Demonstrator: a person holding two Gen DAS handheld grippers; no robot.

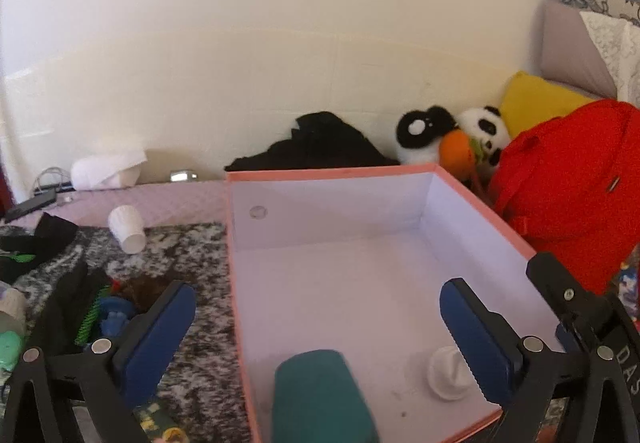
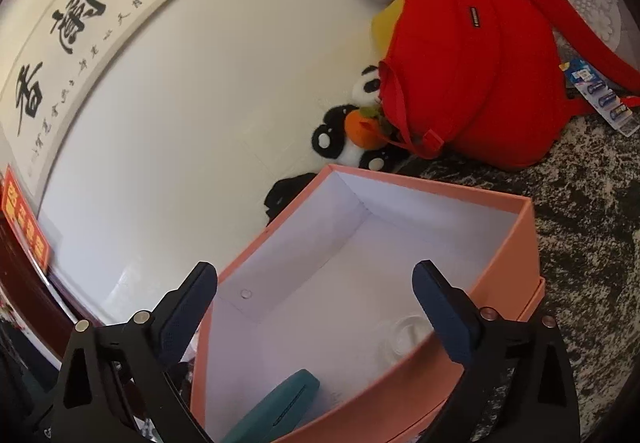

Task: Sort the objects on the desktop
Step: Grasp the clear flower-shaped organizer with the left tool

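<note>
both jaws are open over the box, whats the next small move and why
Probably draw the left gripper back and swing it toward the clutter left of the pink box. The teal case and white cap already lie inside, nothing sits between either gripper's jaws, and the white cup is still outside.

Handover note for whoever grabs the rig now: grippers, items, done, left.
Left gripper: open, empty, over the pink box.
Right gripper: open, empty, also at the box.
In the box: teal case, white cap.
Left outside: white paper cup and blue toy on the mottled cloth, battery pack beside the red backpack.
</note>
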